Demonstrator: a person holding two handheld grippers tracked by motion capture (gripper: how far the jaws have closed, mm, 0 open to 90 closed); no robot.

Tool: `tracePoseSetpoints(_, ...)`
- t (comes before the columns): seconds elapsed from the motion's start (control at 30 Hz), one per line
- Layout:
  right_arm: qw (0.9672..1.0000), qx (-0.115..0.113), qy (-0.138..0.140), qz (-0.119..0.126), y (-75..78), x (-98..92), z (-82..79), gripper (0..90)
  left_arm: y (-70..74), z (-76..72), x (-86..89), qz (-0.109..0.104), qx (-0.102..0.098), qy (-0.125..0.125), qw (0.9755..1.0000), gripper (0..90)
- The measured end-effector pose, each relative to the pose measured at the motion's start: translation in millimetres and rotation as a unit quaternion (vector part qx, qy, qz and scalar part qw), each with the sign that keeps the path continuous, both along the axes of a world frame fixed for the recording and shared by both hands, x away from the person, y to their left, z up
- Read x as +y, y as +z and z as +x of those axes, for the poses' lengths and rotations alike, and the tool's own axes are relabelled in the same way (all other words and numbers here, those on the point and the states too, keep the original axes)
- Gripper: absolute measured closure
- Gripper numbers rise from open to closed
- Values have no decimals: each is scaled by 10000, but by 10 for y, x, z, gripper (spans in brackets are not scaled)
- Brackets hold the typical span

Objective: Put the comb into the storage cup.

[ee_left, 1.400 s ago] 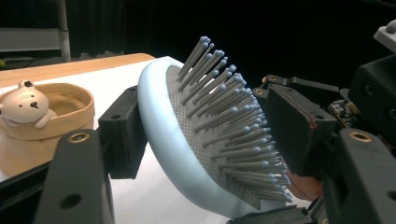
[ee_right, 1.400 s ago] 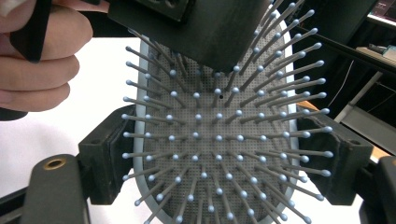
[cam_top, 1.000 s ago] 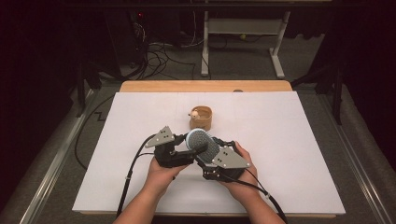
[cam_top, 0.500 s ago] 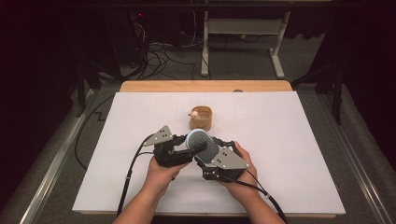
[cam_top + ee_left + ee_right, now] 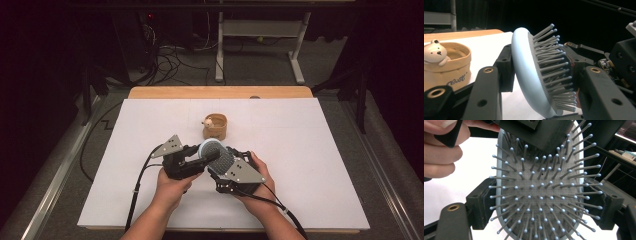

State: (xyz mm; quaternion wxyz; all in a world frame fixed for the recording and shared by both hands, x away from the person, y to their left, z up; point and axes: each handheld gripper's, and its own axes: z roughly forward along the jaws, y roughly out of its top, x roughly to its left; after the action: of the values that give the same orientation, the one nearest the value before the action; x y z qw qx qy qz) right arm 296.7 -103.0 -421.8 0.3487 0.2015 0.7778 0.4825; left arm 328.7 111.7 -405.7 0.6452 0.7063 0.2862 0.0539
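A light-blue paddle hairbrush (image 5: pixel 212 149) with grey bristles is held just above the white table cover, between both grippers. My left gripper (image 5: pixel 199 159) reaches in from the left. Its jaws have just been closing, and in the left gripper view (image 5: pixel 540 68) one pad lies against the hairbrush's (image 5: pixel 522 70) smooth back and the other presses on the bristle tips. My right gripper (image 5: pixel 226 161) is shut across the hairbrush's (image 5: pixel 541 195) width. In the right gripper view (image 5: pixel 545 205) its pads clamp the two side edges, bristles facing the camera.
A small tan basket (image 5: pixel 215 127) with a white bear figure (image 5: pixel 435 51) on its rim stands just beyond the grippers. The white cover (image 5: pixel 310 150) lies on a wooden table (image 5: pixel 220 92). Cables trail from both grippers toward the near edge.
Both hands and the hairbrush stay where they were. The left gripper's jaws have drawn in closer around the brush head.
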Motion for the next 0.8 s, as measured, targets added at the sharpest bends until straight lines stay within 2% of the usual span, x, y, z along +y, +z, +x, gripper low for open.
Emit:
tracePoseSetpoints(0.37, 10000, -16, -85, -22, 19, 32, -17, 199, 13, -8, 17, -83, -6, -22, 10000, 563)
tracePoseSetpoints(0.53, 9999, -20, -99, 52, 31, 41, -26, 189, 26, -21, 20, -85, -48, -15, 10000, 571)
tracePoseSetpoints(0.67, 9999, 76, -53, 91, 37, 47, -20, 133, 30, -24, 21, -104, -54, -14, 9999, 573)
tracePoseSetpoints(0.8, 9995, 271, -29, 147, 31, 75, 2, 1, 40, -34, 30, -103, -105, 20, 9999, 576)
